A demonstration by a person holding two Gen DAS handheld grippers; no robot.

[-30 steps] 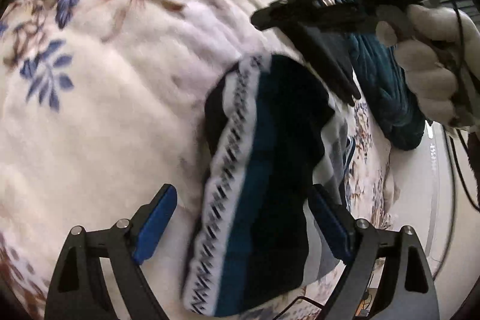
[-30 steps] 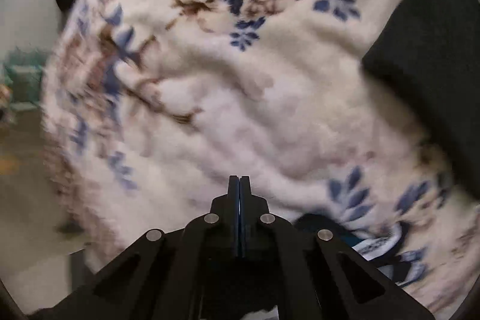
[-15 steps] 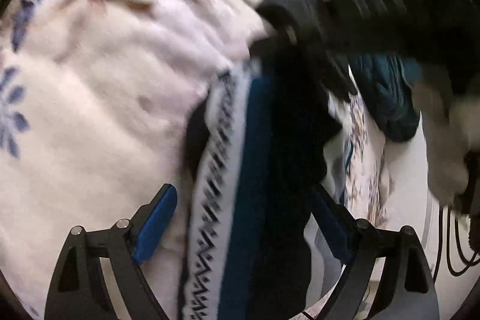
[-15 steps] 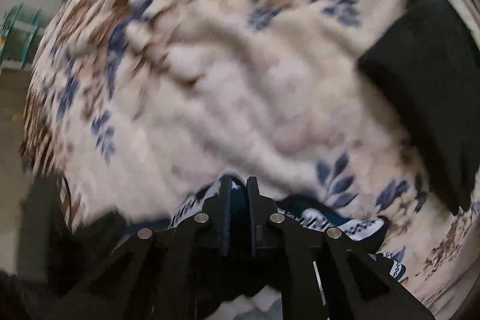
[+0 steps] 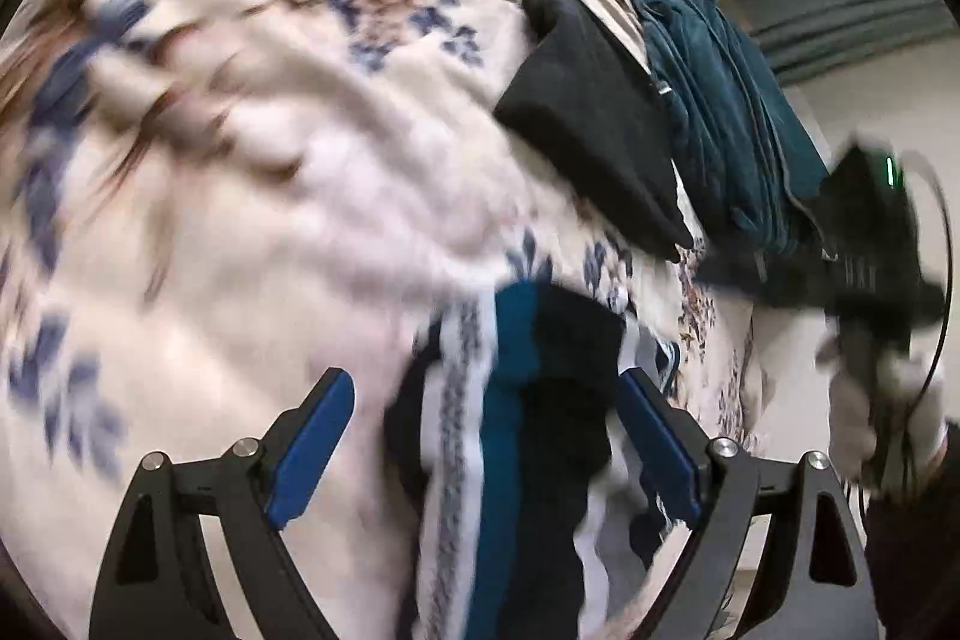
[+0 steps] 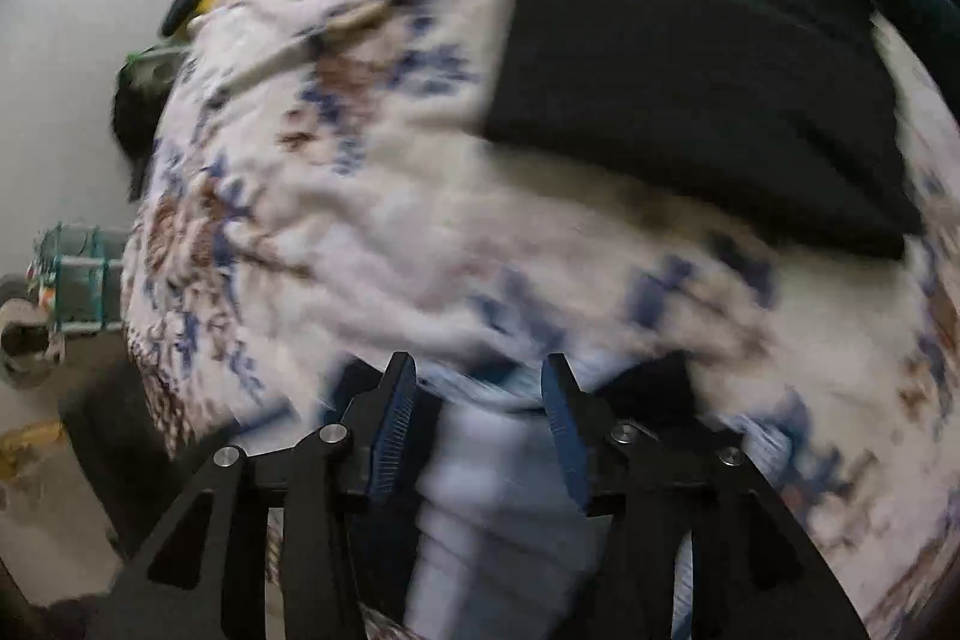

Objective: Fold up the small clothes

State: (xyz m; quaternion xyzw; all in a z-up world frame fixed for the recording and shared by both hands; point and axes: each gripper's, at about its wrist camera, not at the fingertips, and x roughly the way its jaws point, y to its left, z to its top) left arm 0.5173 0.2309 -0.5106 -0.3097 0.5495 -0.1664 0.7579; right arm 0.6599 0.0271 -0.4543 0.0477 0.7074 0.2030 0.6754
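Folded patterned garment (image 5: pixel 510 436), dark with a teal band and a white zigzag stripe, lying on the flowered blanket (image 5: pixel 252 196) at lower centre of the left wrist view, between the wide-apart blue fingers (image 5: pixel 312 442) of the left gripper (image 5: pixel 486 436), neither pad pressing it. Right gripper (image 6: pixel 477 418) low in its own view, fingers just been opening, now partly apart over the blurred garment without clamping it. Black folded cloth (image 6: pixel 690 64) upper right, teal garment (image 5: pixel 720 100) just beside it.
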